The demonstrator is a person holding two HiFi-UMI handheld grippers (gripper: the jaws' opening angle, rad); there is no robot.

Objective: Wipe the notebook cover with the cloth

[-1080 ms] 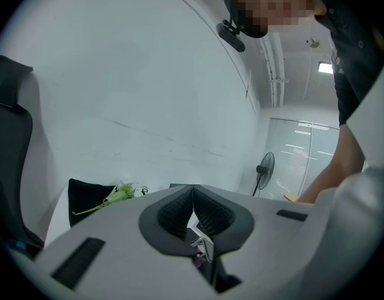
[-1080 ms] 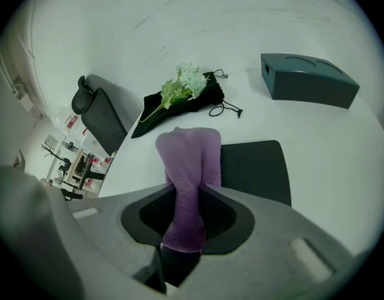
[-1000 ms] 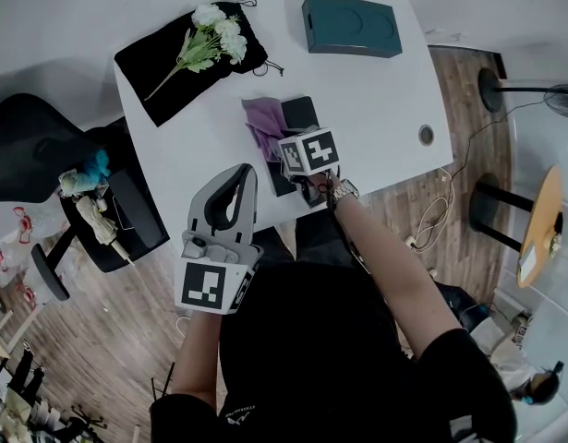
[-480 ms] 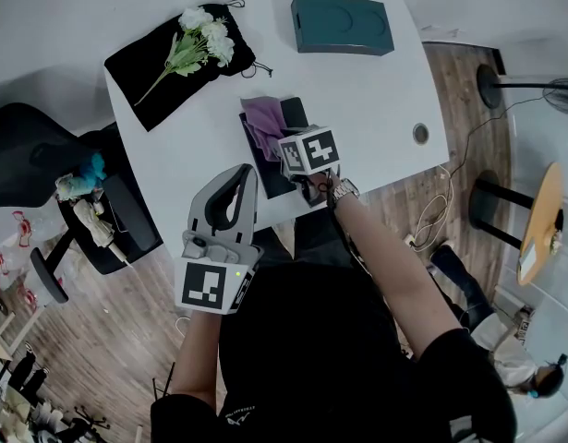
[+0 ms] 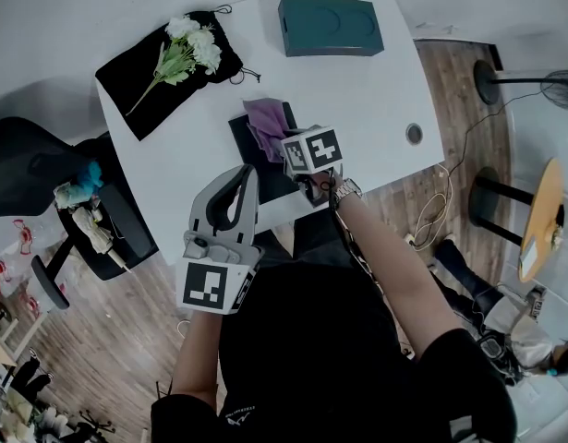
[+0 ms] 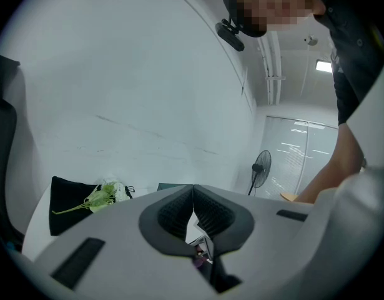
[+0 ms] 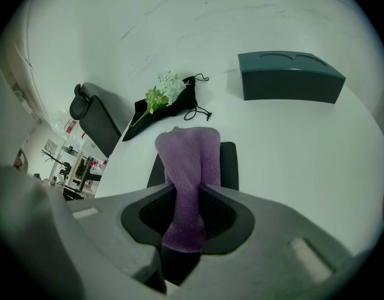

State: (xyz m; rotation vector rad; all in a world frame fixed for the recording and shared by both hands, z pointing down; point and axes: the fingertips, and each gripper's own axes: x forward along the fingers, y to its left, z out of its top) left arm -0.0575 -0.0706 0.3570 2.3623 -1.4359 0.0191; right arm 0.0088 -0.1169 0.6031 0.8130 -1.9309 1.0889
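While the right gripper (image 7: pixel 187 199) clamps the purple cloth (image 7: pixel 190 155), it drapes onto the black notebook (image 7: pixel 228 165) mid-frame. Lower left, the left gripper (image 6: pixel 193 200) is closed; empty.

You have no words, brands or numbers to read in any view. The only printed signs are black-and-white square markers: one on the cube (image 5: pixel 212 287) at the rear of your left gripper (image 5: pixel 247 170), facing up at you, and two on the cube (image 5: pixel 311 150) on top of your right gripper (image 7: pixel 187 191). They are block patterns, not letters or digits.
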